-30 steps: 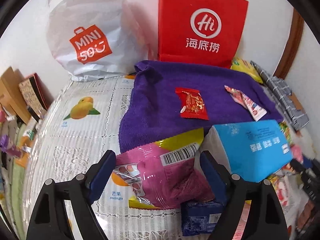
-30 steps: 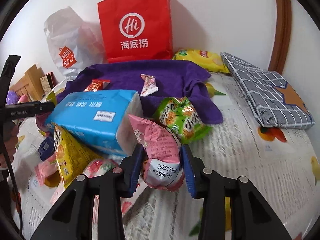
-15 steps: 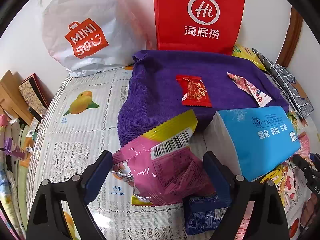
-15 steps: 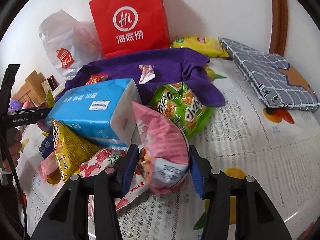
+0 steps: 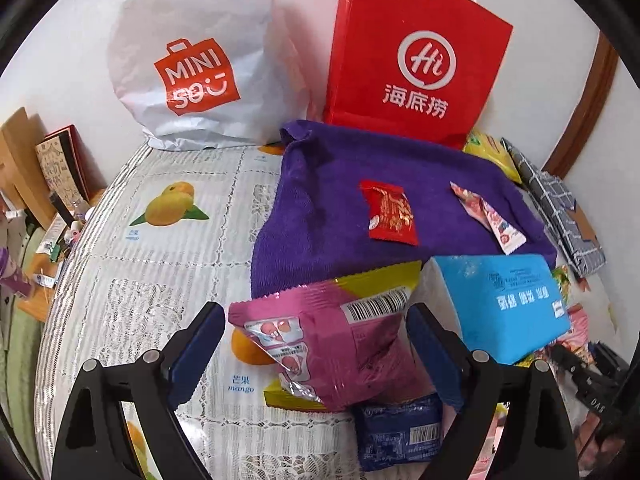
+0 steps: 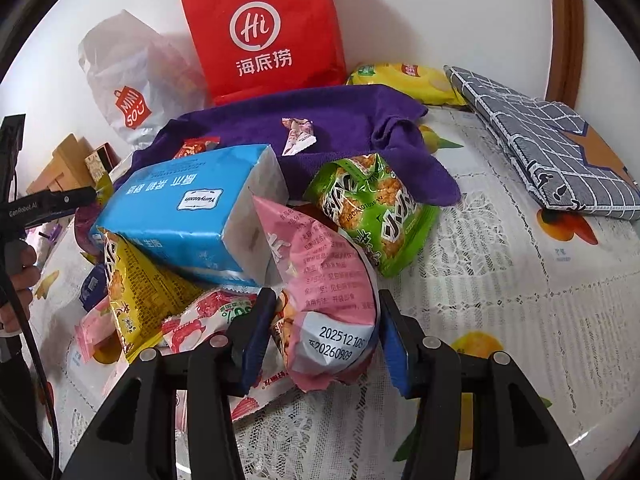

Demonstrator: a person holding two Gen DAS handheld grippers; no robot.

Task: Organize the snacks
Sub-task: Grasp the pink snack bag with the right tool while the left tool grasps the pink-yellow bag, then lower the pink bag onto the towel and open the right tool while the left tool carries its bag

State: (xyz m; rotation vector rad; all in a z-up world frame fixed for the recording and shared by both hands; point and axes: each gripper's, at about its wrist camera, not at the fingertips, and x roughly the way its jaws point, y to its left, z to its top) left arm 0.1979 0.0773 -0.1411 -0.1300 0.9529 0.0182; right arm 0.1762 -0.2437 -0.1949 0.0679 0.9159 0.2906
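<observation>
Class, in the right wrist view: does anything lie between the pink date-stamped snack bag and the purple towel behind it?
Yes. The green snack bag lies just beyond the pink snack bag, overlapping the purple towel at its near edge. The blue tissue pack sits left of it. The pink bag would likely need lifting over them.

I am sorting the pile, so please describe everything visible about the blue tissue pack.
The blue tissue pack is a rectangular brick in glossy blue plastic with white print and a white end. It lies tilted on the snack pile, over a yellow snack bag, its far side by the purple towel.
</observation>
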